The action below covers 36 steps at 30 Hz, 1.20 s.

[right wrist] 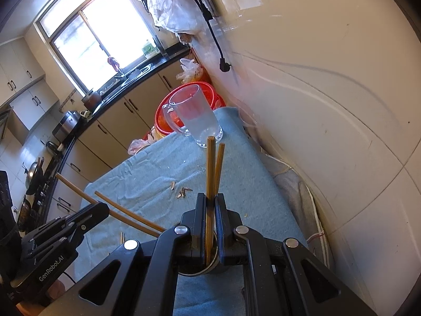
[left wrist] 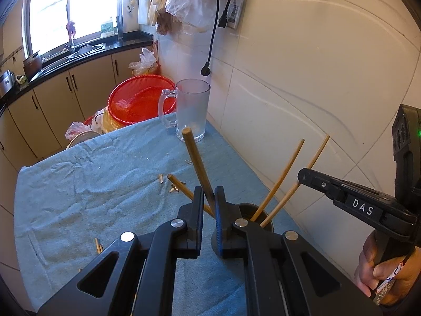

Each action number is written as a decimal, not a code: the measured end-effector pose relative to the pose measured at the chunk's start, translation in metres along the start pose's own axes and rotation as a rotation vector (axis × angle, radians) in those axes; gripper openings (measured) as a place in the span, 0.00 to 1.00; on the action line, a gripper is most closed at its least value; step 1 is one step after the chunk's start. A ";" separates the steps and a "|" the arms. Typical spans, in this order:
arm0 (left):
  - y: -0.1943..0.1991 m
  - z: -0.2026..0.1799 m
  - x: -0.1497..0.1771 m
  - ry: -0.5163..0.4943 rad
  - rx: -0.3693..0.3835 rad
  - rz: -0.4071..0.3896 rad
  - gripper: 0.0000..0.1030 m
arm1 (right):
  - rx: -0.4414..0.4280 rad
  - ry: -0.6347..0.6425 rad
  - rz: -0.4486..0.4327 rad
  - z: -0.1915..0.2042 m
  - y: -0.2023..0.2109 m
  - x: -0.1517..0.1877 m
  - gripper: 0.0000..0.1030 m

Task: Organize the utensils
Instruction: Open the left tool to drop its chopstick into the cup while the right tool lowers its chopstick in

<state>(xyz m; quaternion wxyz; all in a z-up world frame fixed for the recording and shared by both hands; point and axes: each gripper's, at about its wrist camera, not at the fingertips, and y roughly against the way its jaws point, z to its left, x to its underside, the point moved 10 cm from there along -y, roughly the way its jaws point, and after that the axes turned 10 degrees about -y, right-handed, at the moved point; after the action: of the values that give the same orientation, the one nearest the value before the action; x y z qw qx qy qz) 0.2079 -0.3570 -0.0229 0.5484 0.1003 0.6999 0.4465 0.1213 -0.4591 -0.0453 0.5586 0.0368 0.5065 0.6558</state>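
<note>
Clamped between the pads of my left claw (left wrist: pixel 209 202) are two brown wooden chopsticks (left wrist: pixel 196 163), one rearing steeply up and away from me, the other slanting off low to the left over the blue cloth-covered surface (left wrist: pixel 86 184). Their lower ends run down behind the claw, so I cannot tell whether they have reached the small dark round holder (left wrist: pixel 268 225) just to its right. My right claw (right wrist: pixel 210 205) is likewise pinched on a second pair of slim wooden chopsticks (right wrist: pixel 210 173), long axes near upright, feet dropping into that same holder's rim (right wrist: pixel 210 270) directly below. So the holder lies under the right claw and just beside the left; I judge both pairs need only a straight descent. A clear glass mug (left wrist: pixel 192 110) stands well beyond, near the far edge.
</note>
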 end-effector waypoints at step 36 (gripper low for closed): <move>-0.001 0.005 0.004 0.001 -0.037 0.006 0.12 | -0.010 -0.035 0.020 -0.007 0.003 -0.003 0.08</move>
<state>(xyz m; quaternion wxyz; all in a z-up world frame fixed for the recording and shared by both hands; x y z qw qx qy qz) 0.2111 -0.3527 -0.0265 0.5487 0.0919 0.6913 0.4611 0.1165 -0.4651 -0.0450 0.5609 0.0505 0.4930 0.6632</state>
